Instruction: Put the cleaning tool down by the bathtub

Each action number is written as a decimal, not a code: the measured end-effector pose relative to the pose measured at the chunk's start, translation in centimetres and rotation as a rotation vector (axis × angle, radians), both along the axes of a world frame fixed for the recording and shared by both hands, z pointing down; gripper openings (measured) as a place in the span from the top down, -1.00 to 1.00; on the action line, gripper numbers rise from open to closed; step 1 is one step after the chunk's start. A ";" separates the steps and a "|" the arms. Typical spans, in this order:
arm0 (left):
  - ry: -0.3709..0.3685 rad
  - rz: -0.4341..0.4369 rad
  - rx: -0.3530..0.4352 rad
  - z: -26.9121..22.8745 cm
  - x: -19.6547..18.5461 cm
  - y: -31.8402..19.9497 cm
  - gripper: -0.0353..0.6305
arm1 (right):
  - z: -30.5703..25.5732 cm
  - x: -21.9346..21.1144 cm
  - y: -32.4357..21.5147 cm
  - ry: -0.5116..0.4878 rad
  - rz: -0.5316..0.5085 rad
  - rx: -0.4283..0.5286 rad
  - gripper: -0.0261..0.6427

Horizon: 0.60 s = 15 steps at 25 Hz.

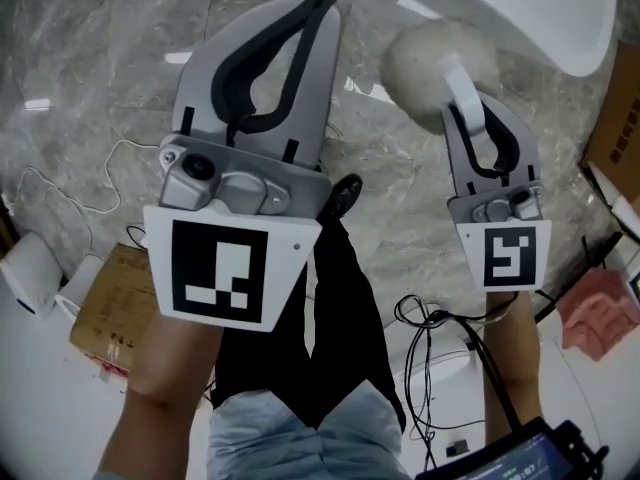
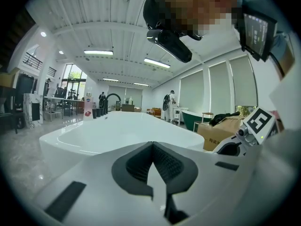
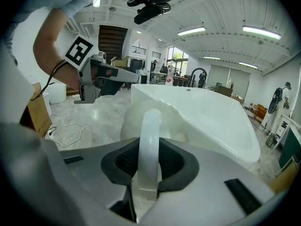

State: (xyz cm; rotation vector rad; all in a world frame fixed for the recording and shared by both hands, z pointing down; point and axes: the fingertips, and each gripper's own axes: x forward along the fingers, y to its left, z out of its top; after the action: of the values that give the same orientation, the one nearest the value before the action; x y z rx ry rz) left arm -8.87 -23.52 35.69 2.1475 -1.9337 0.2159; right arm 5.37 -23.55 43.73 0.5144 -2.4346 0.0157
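The cleaning tool is a fluffy white round head (image 1: 432, 63) on a pale curved handle (image 3: 150, 140). My right gripper (image 1: 478, 113) is shut on that handle, and the head hangs over the marble floor just in front of the white bathtub (image 1: 530, 8). In the right gripper view the handle runs up between the jaws of the right gripper (image 3: 149, 147), with the tub's rim (image 3: 211, 112) close behind. My left gripper (image 1: 325, 3) is level with it on the left, its tips together on nothing. In the left gripper view the left gripper (image 2: 152, 145) faces the tub (image 2: 117, 133).
The person's black trouser legs (image 1: 340, 298) and a shoe (image 1: 345, 196) are below the grippers. A cardboard box (image 1: 110, 308) and a white cable (image 1: 90, 183) lie at the left. Black cables (image 1: 430, 338), a pink cloth (image 1: 600, 313) and another box (image 1: 615, 118) are at the right.
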 end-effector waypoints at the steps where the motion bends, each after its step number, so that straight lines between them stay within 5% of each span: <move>1: 0.003 -0.003 0.001 0.7 -0.1 -0.1 0.85 | 0.7 -0.1 -0.1 0.001 0.000 0.000 0.63; 15: 0.036 0.031 0.016 9.6 -0.6 -1.2 0.85 | 10.2 -0.7 -0.8 0.041 -0.053 -0.006 0.63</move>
State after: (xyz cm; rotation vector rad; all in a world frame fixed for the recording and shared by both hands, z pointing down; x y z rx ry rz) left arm -9.42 -24.72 45.32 2.1772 -1.8900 0.1674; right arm 4.64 -24.37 53.94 0.4427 -2.4067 -0.0103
